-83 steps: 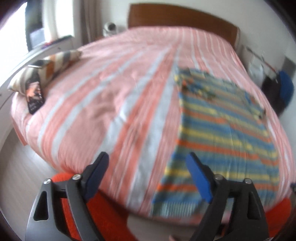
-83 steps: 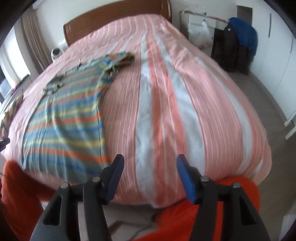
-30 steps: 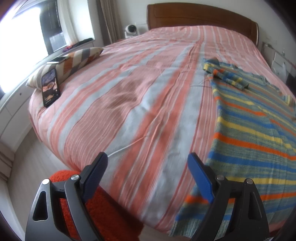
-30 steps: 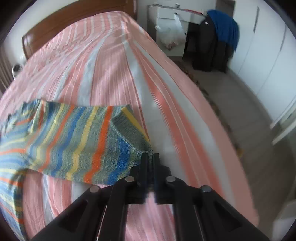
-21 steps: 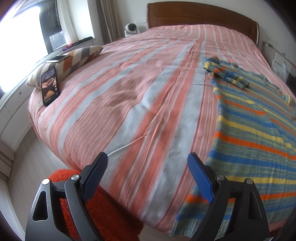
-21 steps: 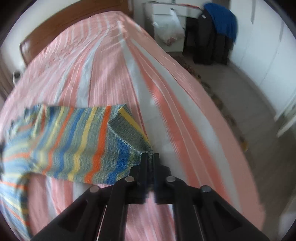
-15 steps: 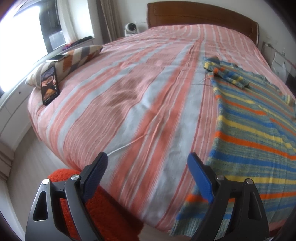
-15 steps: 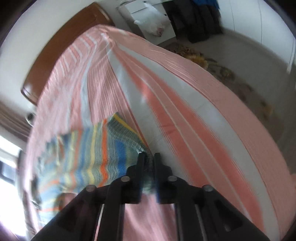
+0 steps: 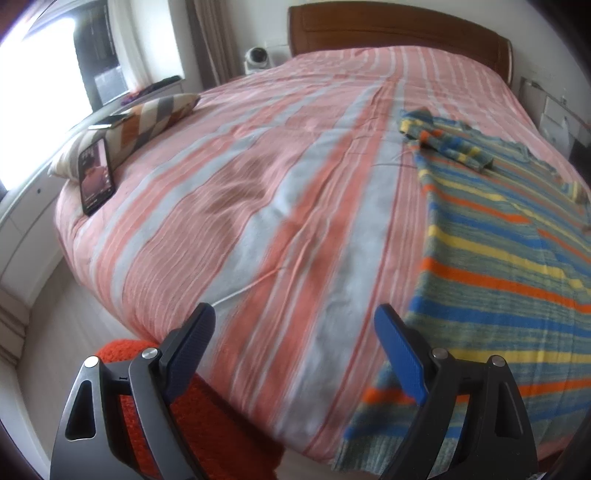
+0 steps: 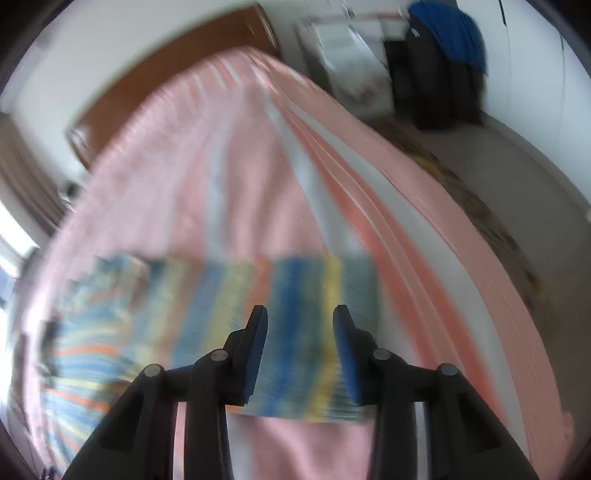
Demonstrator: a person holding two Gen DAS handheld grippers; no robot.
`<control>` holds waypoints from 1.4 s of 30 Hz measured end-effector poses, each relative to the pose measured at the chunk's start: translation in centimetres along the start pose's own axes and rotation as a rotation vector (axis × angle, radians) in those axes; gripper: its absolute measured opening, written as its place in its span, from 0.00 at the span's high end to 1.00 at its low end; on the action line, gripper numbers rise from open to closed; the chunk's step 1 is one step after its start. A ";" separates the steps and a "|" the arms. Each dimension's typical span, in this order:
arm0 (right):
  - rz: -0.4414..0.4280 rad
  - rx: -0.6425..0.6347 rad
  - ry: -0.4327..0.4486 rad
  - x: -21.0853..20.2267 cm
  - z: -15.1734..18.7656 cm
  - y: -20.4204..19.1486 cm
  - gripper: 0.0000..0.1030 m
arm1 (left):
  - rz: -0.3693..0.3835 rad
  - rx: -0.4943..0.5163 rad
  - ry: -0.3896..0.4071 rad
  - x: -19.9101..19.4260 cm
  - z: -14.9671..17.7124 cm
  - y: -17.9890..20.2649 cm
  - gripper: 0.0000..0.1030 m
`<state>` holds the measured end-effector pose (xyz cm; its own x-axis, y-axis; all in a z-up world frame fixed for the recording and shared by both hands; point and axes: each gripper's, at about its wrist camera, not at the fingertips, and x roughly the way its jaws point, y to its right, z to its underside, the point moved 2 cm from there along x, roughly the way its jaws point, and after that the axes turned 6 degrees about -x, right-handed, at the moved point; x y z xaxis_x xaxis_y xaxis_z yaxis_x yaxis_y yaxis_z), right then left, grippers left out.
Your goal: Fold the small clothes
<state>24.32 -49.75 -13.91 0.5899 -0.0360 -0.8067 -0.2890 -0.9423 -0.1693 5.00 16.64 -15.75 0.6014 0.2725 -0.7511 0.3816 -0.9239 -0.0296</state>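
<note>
A striped knit sweater (image 9: 509,251) in blue, yellow, orange and green lies flat on the right part of the bed (image 9: 280,206). One sleeve lies folded over near its collar (image 9: 454,147). My left gripper (image 9: 293,334) hangs open over the bed's near edge, left of the sweater's hem, holding nothing. In the blurred right wrist view the other sleeve (image 10: 295,302) lies stretched across the bedspread. My right gripper (image 10: 300,325) is just above that sleeve's cuff end, its jaws opening; the pads no longer press on the fabric.
A patterned pillow (image 9: 144,122) and a phone (image 9: 96,175) leaning on it sit at the bed's left edge. An orange rug (image 9: 207,424) lies on the floor below. A wooden headboard (image 9: 399,31) closes the far end. Dark and blue clothes (image 10: 447,62) hang beside a white cabinet.
My right gripper, earlier shut on the sleeve's cuff, has spread its jaws and let the sleeve go onto the bedspread. The left gripper has stayed open and still.
</note>
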 end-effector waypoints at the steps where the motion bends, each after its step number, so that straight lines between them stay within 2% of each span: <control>1: 0.023 0.029 -0.019 0.3 0.5 1.0 0.74 | 0.004 0.002 0.001 0.0 0.0 0.0 0.13; 2: 0.020 0.050 -0.005 0.0 0.7 1.6 0.74 | 0.009 0.001 0.001 -0.1 0.0 -0.1 0.13; 4: 0.092 0.045 0.051 -2.2 1.5 1.9 0.73 | 0.020 -0.007 -0.004 0.1 -0.1 -0.1 0.10; 5: 0.097 0.027 0.074 -3.3 2.0 1.8 0.73 | 0.025 -0.011 -0.009 0.2 -0.1 -0.1 0.10; 7: 0.071 -0.024 0.119 -6.1 3.2 1.0 0.65 | 0.030 -0.020 -0.020 0.5 -0.3 -0.2 0.09; 8: 0.064 -0.051 0.142 -7.4 4.0 0.5 0.56 | 0.032 -0.025 -0.025 0.6 -0.3 -0.3 0.09; 11: 0.049 -0.123 0.233 -11.6 7.8 -1.4 0.42 | 0.037 -0.044 -0.028 0.6 -0.3 -0.6 0.07; 16: 0.086 -0.220 0.302 -15.3 16.4 -5.0 0.41 | 0.065 -0.062 -0.064 1.2 -0.7 -0.7 0.06; 22: 0.022 -0.278 0.294 -16.2 23.1 -9.1 0.39 | 0.142 -0.023 -0.121 2.7 -2.4 0.5 0.03; 25: 0.045 -0.370 0.283 -15.3 24.9 -10.7 0.39 | 0.143 0.032 -0.167 4.8 -2.3 1.3 0.01; 27: 0.041 -0.402 0.273 -14.8 25.2 -11.4 0.39 | 0.149 0.020 -0.151 5.2 -1.9 1.2 0.00; 30: 0.035 -0.397 0.283 -14.6 25.3 -11.7 0.39 | 0.147 0.023 -0.130 5.0 -1.7 1.3 0.00; 36: 0.043 -0.355 0.262 -14.0 25.8 -11.0 0.38 | 0.178 0.008 -0.138 5.3 -1.7 0.9 0.00; 42: 0.041 -0.347 0.269 -14.1 25.7 -10.8 0.38 | 0.169 0.003 -0.120 5.0 -1.4 0.8 0.00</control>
<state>-0.29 -30.49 -15.24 0.7715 -0.1180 -0.6252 -0.0731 -0.9926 0.0972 9.31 17.60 -18.59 0.5687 0.0801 -0.8187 0.2800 -0.9546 0.1012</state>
